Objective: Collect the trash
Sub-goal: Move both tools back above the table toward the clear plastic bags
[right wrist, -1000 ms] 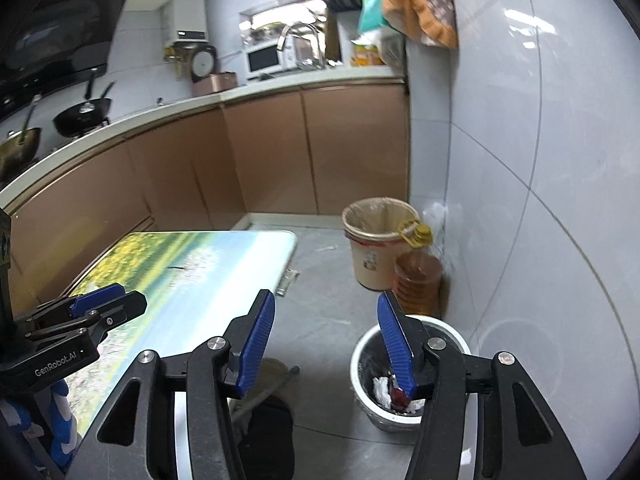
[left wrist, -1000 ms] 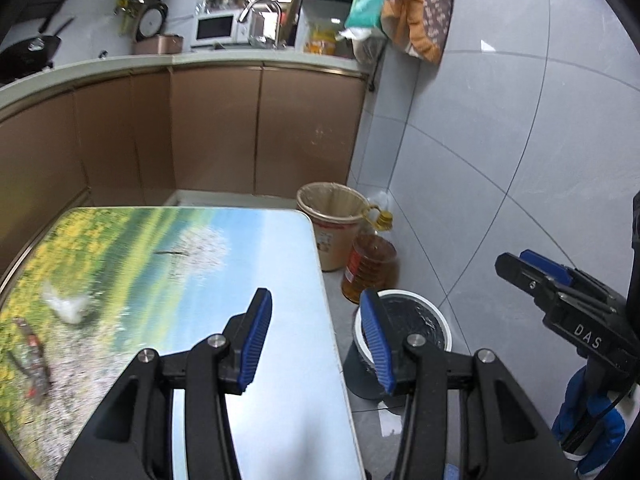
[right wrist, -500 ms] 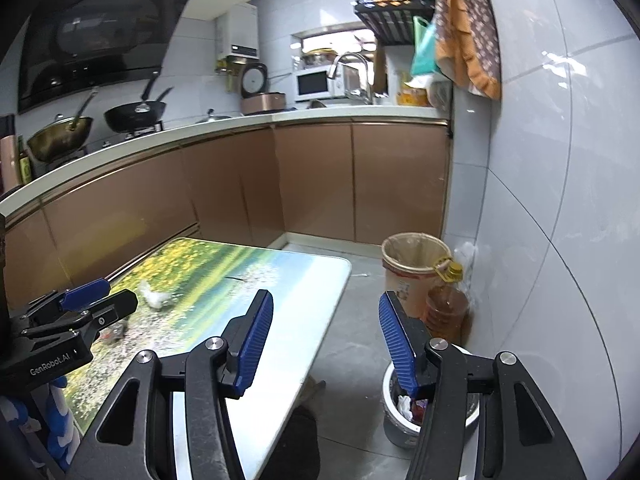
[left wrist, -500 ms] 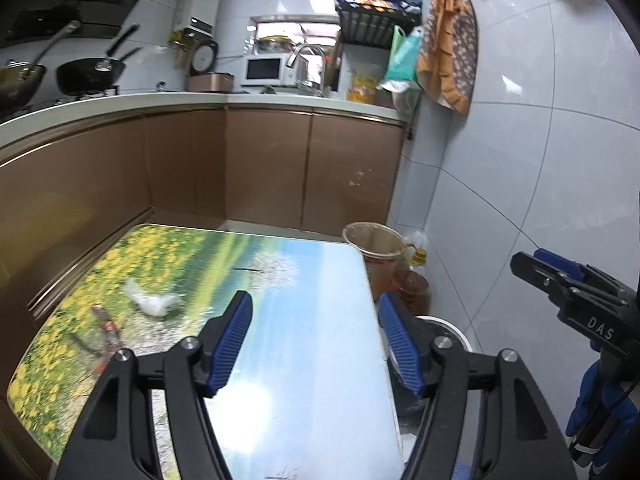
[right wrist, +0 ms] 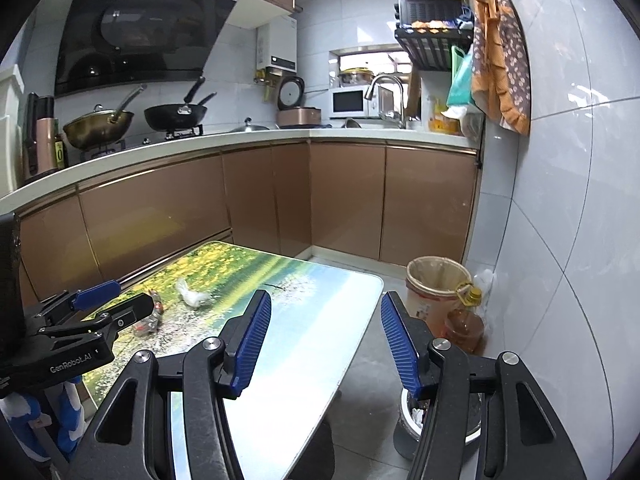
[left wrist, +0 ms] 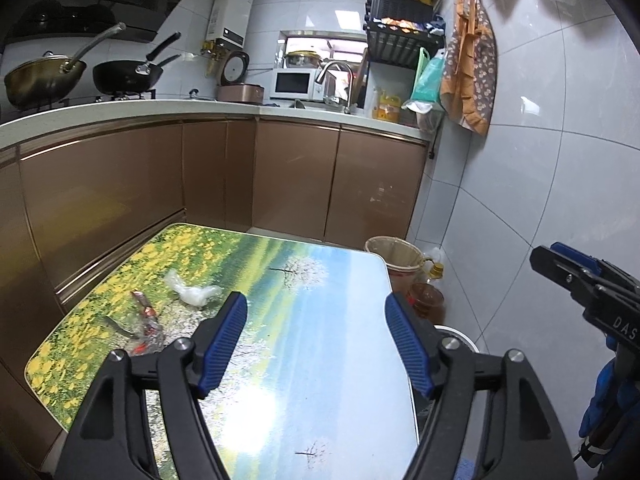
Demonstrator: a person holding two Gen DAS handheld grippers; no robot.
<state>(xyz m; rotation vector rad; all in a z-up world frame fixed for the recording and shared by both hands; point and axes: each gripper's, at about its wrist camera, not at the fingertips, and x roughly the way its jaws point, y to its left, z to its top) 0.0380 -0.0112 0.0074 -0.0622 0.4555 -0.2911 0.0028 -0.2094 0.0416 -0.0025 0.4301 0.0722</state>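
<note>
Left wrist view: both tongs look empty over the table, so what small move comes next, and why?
Probably ease the left tongs forward and to the left, down toward the crumpled white plastic. Their jaws are opening with nothing between them, and the plastic and the red wrapper beside it still lie on the table, on that side. The right tongs are empty too, but farther off.

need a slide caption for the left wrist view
Left gripper, fingers opening and empty, above the landscape-print table where crumpled plastic and a wrapper remain.

Two pans [right wrist: 136, 120] on the stove — microwave [right wrist: 349, 102] beside the faucet [right wrist: 386, 92].
</note>
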